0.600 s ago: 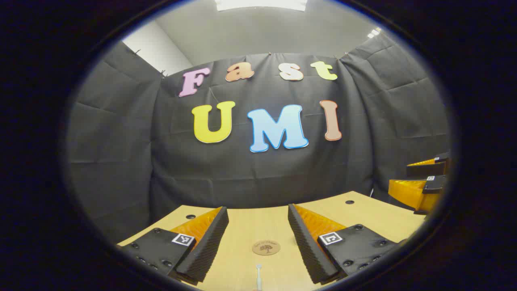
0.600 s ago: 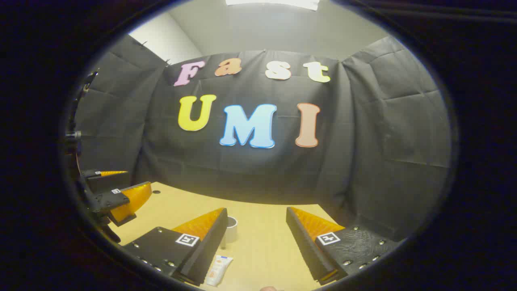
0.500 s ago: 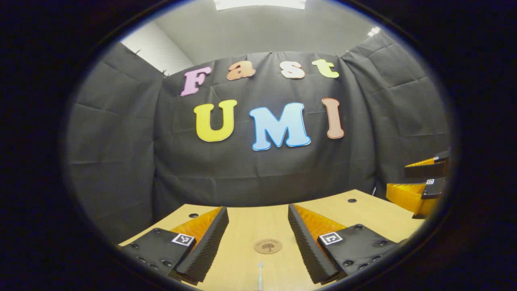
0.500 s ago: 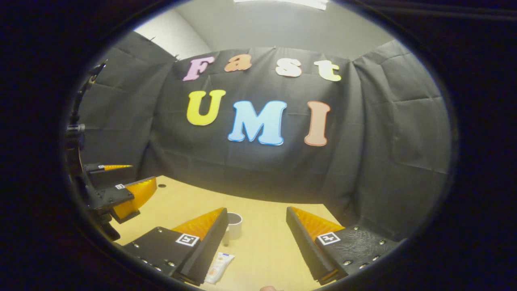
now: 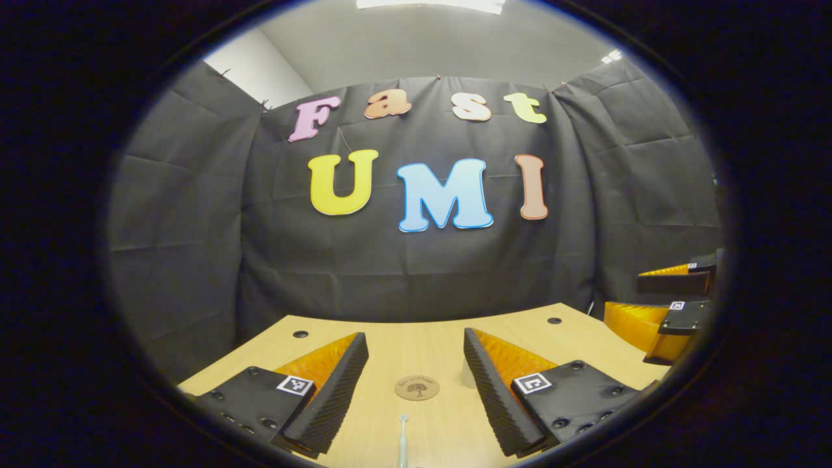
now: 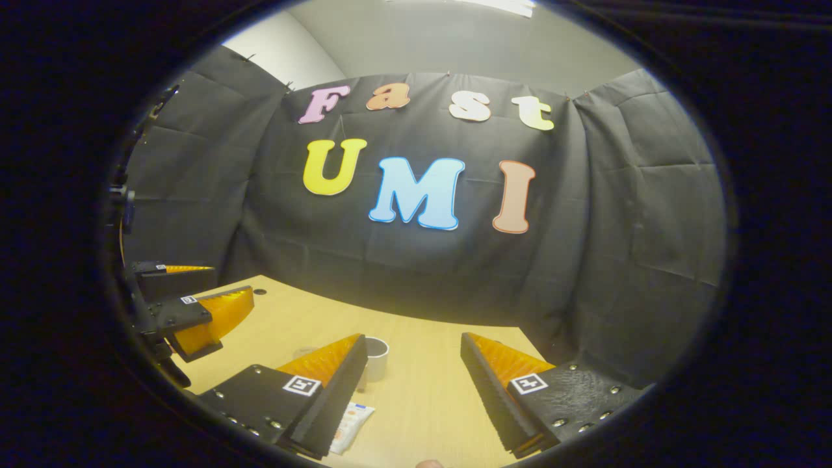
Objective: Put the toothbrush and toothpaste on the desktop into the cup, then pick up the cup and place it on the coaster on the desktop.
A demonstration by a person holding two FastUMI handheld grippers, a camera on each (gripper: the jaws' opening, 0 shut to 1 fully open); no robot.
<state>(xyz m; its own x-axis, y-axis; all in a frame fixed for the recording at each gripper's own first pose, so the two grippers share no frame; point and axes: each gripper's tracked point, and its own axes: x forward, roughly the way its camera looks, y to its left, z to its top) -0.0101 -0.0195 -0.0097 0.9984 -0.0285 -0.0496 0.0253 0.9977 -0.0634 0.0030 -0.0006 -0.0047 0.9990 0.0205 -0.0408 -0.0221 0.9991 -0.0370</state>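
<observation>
On the wooden desktop, a round brown coaster lies between the fingers of my open left gripper. The pale toothbrush lies just in front of the coaster, head pointing toward it. In the right gripper view, a white cup stands upright beside the left finger of my open right gripper. The toothpaste tube lies flat nearer the camera, partly hidden by that finger. Neither gripper holds anything. The right gripper shows at the far right of the left gripper view, and the left gripper at the far left of the right gripper view.
The black cloth wall closes in the desk at the back and on both sides. Two small dark holes sit in the desktop near its far edge. A pale object peeks out behind my left gripper's right finger.
Both cameras have shifted slightly, so more of the desktop shows. In the right gripper view more of the cup shows past the left finger. Both grippers remain open.
</observation>
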